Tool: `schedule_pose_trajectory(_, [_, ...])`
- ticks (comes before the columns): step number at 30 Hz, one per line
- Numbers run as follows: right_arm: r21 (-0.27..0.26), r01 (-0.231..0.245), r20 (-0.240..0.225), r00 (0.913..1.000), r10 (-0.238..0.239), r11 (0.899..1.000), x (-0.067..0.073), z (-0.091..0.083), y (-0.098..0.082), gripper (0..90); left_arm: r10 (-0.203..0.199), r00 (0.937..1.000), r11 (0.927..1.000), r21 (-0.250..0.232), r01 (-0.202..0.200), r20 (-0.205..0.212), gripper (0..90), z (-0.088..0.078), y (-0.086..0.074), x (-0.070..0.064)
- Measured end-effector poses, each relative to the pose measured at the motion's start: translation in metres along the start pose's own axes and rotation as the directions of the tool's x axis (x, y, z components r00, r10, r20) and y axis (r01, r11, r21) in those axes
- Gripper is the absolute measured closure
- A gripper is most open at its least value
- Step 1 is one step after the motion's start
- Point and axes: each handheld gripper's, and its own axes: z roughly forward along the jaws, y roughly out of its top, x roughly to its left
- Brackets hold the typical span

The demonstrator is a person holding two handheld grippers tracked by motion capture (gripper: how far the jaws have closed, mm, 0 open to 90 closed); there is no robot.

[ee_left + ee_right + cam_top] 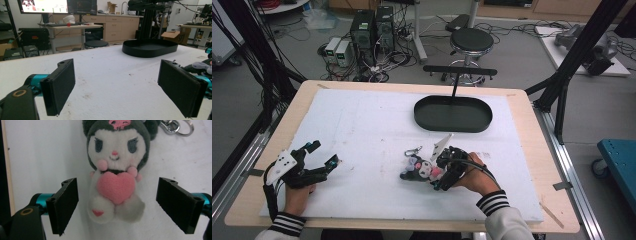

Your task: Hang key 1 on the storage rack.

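Plush toy (115,177) between spread fingers (65,206), gaps both sides

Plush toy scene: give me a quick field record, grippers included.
toy: plush toy lying on the white mat, pink heart on its front, metal clip by its head
right gripper: over the toy, jaws open on either side of it, pads not touching
left gripper: open, nothing between jaws, apart from the toy
tray: black oval, at the mat's far side
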Motion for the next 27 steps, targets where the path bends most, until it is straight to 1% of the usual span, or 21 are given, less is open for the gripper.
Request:
schedule_pose_trajectory(1, [0.000,0.000,0.000,1.0000,0.000,1.000,0.0000,0.0000,0.0000,18.5,0.000,1.0000,1.0000,0.000,0.000,0.000,14.9,0.0000,0.0000,0.0000])
schedule_pose_trajectory(2, [0.013,0.008,-0.009,0.9999,-0.008,1.000,-0.0003,0.0013,0.0012,21.0,0.000,1.0000,1.0000,0.000,0.000,0.000,14.9,0.0000,0.0000,0.0000])
schedule_pose_trajectory(3, [0.019,0.005,-0.017,0.9998,-0.005,1.000,0.0000,0.0022,0.0017,21.3,0.000,1.0000,1.0000,0.000,0.000,0.000,14.9,0.0000,0.0000,0.0000])
schedule_pose_trajectory(5, [0.030,0.014,-0.019,0.9997,-0.013,0.999,-0.0002,0.0034,0.0027,24.0,0.000,1.0000,1.0000,0.000,0.000,0.000,14.9,0.0000,0.0000,0.0001])
schedule_pose_trajectory(9, [0.042,-0.001,-0.027,0.9996,0.002,0.999,-0.0015,0.0052,0.0030,25.1,-0.001,1.0000,1.0000,0.000,0.001,0.000,14.9,0.0000,0.0000,0.0001])
schedule_pose_trajectory(10, [0.055,-0.006,-0.031,0.9995,0.008,0.998,-0.0020,0.0059,0.0031,27.5,-0.001,1.0000,1.0000,0.000,0.001,0.000,14.9,0.0000,0.0000,0.0001])
schedule_pose_trajectory(13, [0.059,-0.001,-0.033,0.9994,0.003,0.998,-0.0021,0.0071,0.0033,28.2,-0.002,1.0000,1.0000,0.000,0.002,0.001,14.9,0.0000,0.0000,0.0002])
schedule_pose_trajectory(14, [0.064,-0.002,-0.044,0.9990,0.005,0.998,-0.0023,0.0075,0.0037,32.6,-0.002,1.0000,1.0000,0.001,0.002,0.001,14.9,-0.0001,0.0001,0.0002])
schedule_pose_trajectory(16, [0.070,0.000,-0.052,0.9986,0.003,0.998,-0.0028,0.0081,0.0042,37.1,-0.002,1.0000,1.0000,0.000,0.002,0.001,14.9,-0.0001,0.0000,0.0002])
schedule_pose_trajectory(17, [0.070,0.000,-0.052,0.9986,0.003,0.998,-0.0028,0.0081,0.0042,37.1,-0.001,1.0000,1.0000,0.001,0.001,0.001,14.9,-0.0001,0.0001,0.0002])
schedule_pose_trajectory(18, [0.087,0.005,-0.054,0.9985,-0.001,0.996,-0.0035,0.0086,0.0046,44.9,-0.002,1.0000,1.0000,0.001,0.002,0.001,14.9,-0.0001,0.0001,0.0001])
schedule_pose_trajectory(20, [0.088,0.006,-0.059,0.9983,-0.001,0.996,-0.0038,0.0089,0.0050,46.8,-0.003,1.0000,1.0000,0.001,0.003,0.000,14.9,-0.0001,0.0000,0.0002])
schedule_pose_trajectory(25, [0.094,0.005,-0.054,0.9985,0.000,0.996,-0.0041,0.0085,0.0055,50.2,-0.005,1.0000,1.0000,-0.001,0.005,-0.002,14.9,0.0001,0.0000,0.0001])
schedule_pose_trajectory(27, [0.095,-0.006,-0.053,0.9985,0.011,0.995,-0.0038,0.0077,0.0058,51.8,-0.003,1.0000,1.0000,-0.001,0.003,-0.001,14.9,0.0000,0.0000,0.0002])
